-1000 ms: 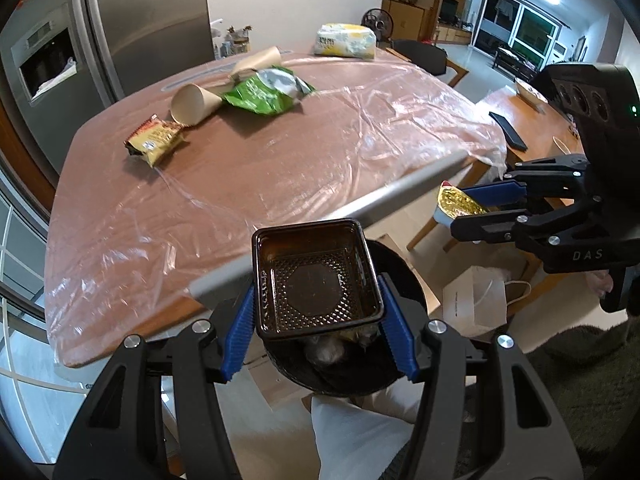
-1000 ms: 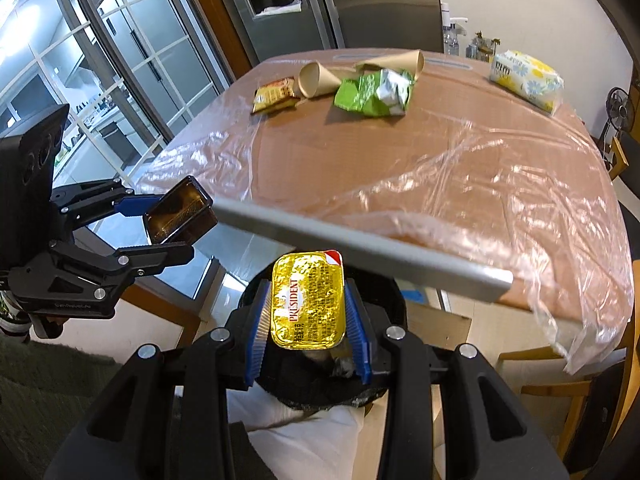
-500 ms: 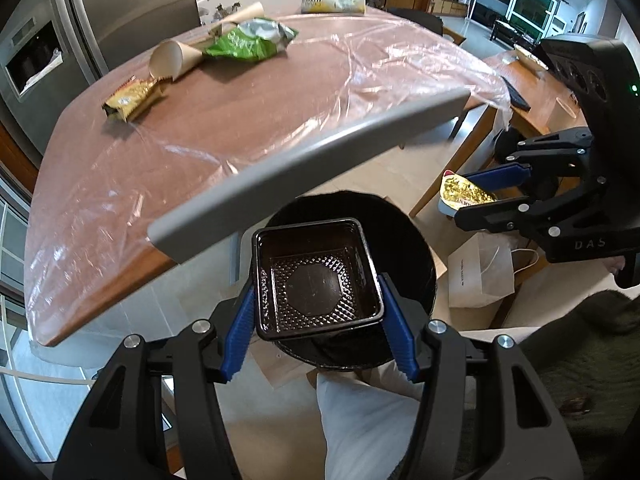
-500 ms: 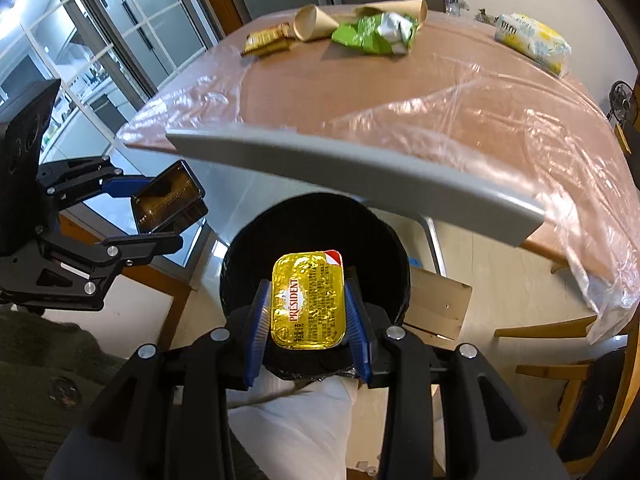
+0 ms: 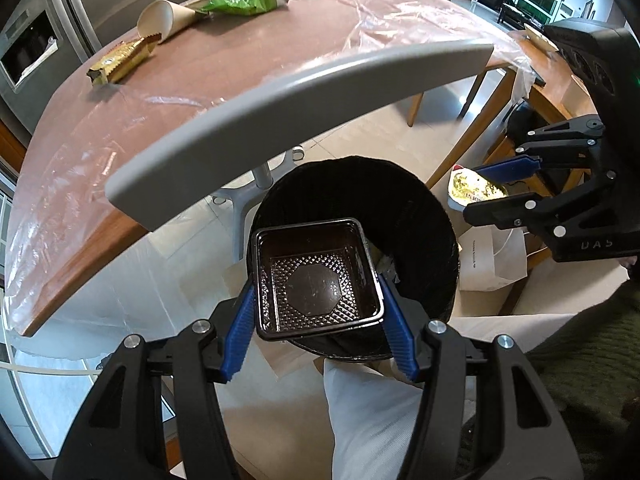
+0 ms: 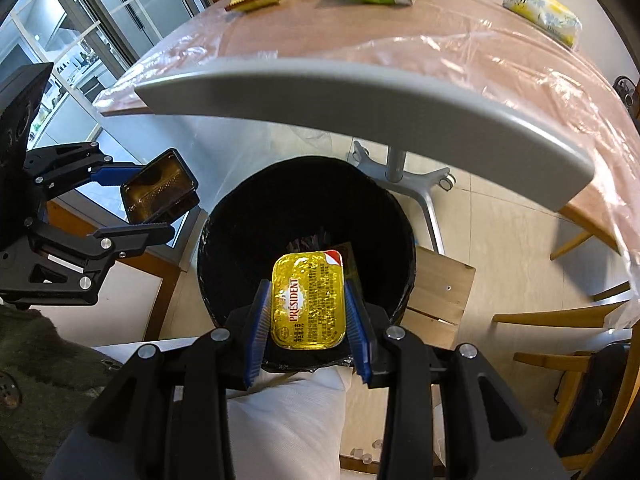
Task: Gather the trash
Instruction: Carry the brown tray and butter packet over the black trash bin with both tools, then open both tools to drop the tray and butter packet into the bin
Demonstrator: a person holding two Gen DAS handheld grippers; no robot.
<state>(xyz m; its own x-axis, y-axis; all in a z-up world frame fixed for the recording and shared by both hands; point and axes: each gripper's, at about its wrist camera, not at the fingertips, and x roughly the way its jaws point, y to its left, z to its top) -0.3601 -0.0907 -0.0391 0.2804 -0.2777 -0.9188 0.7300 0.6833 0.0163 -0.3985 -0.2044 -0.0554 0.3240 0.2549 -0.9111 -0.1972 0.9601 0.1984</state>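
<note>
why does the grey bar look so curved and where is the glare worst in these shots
Left wrist view: fisheye bends the straight grey bar into an arc, and glare streaks the plastic sheet on the table. Right wrist view: same bowing; the gold foil lid shines brightly, while the black bin interior is nearly lost in shadow.

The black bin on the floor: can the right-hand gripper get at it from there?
Probably yes. The right gripper, shut on the gold butter pack, hangs over the black bin's open mouth; nothing lies between.
</note>
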